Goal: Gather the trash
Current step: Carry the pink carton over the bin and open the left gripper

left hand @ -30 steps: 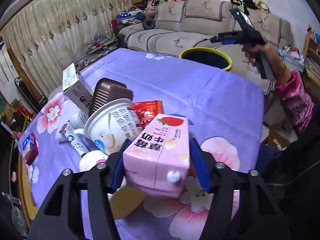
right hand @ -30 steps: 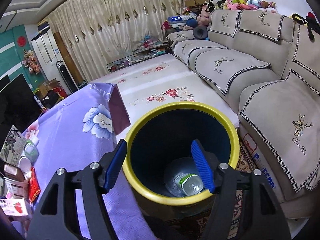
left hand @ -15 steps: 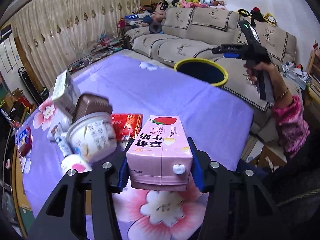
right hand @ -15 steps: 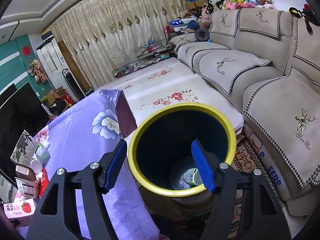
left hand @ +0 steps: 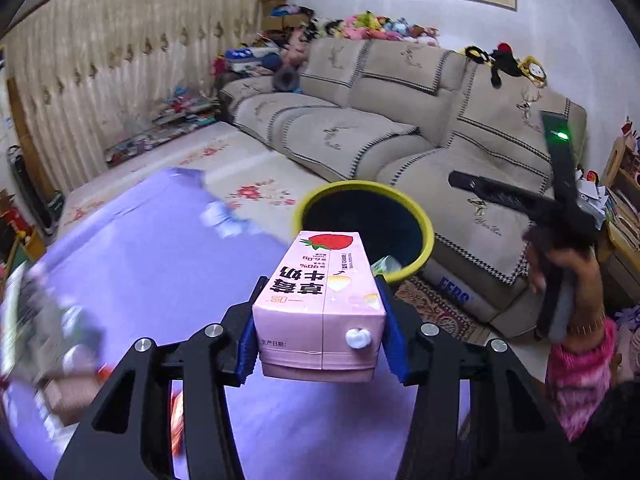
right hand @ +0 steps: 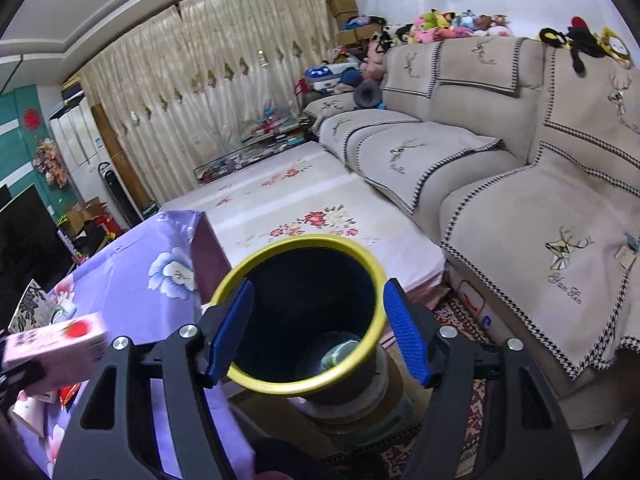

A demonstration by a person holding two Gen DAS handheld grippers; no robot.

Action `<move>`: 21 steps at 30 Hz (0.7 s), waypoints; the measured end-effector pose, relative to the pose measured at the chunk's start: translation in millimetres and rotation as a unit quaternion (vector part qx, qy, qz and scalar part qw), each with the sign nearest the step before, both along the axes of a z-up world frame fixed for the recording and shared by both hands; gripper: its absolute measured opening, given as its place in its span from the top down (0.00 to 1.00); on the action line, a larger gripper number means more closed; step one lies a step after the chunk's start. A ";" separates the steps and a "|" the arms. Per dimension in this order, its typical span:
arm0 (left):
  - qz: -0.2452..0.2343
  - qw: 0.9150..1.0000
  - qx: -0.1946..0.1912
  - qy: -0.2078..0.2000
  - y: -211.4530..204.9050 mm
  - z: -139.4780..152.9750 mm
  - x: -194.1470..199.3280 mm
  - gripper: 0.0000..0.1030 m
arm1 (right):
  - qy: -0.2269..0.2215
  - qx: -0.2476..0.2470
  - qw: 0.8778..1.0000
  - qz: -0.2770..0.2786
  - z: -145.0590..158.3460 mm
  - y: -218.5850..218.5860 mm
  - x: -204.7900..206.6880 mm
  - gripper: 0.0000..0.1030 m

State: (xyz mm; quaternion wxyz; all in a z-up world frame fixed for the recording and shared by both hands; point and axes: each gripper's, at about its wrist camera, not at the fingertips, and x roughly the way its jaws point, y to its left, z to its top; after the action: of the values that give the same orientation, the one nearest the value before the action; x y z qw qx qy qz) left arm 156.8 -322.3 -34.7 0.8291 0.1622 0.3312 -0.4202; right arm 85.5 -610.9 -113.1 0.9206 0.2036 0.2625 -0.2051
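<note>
Left gripper (left hand: 320,340): I am clamping the pink strawberry milk carton (left hand: 320,304).
Carton lying level, white cap facing me; right gripper (right hand: 316,328) standing apart, empty.

Even indoor light is filling both views, brightest on the white wall (left hand: 560,24); fisheye bending is curving the curtains (right hand: 208,100) and darkening the corners; motion blur is smearing the clutter (left hand: 44,320) at the purple tablecloth's (left hand: 160,264) left edge; the pink carton (left hand: 320,304) is staying sharp.
</note>
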 end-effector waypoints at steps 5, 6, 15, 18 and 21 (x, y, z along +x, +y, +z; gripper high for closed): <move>-0.014 1.000 0.014 0.023 -77.7 -20.1 28.6 0.51 | 0.001 0.004 1.000 -0.028 -5.2 -18.3 -15.7 0.38; -0.016 0.999 0.017 0.033 -91.0 -25.3 34.7 0.51 | 0.001 0.007 0.999 -0.034 -6.7 -23.8 -19.6 0.38; -0.009 0.997 0.047 0.055 -168.2 -73.2 68.2 0.50 | 0.009 0.020 0.998 -0.059 -19.0 -45.1 -32.1 0.35; 0.006 0.997 0.053 0.060 -180.3 -80.9 79.6 0.37 | 0.011 0.023 0.998 -0.058 -21.4 -45.4 -32.9 0.35; 0.020 0.997 0.031 0.067 -173.4 -72.8 80.7 0.34 | 0.010 0.022 0.998 -0.055 -20.6 -42.4 -32.5 0.35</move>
State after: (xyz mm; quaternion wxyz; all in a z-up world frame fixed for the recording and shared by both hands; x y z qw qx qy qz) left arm 237.5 -495.6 -107.5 0.8079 0.1530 0.4022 -0.4027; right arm 53.0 -653.3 -133.6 0.9006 0.2359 0.2645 -0.2515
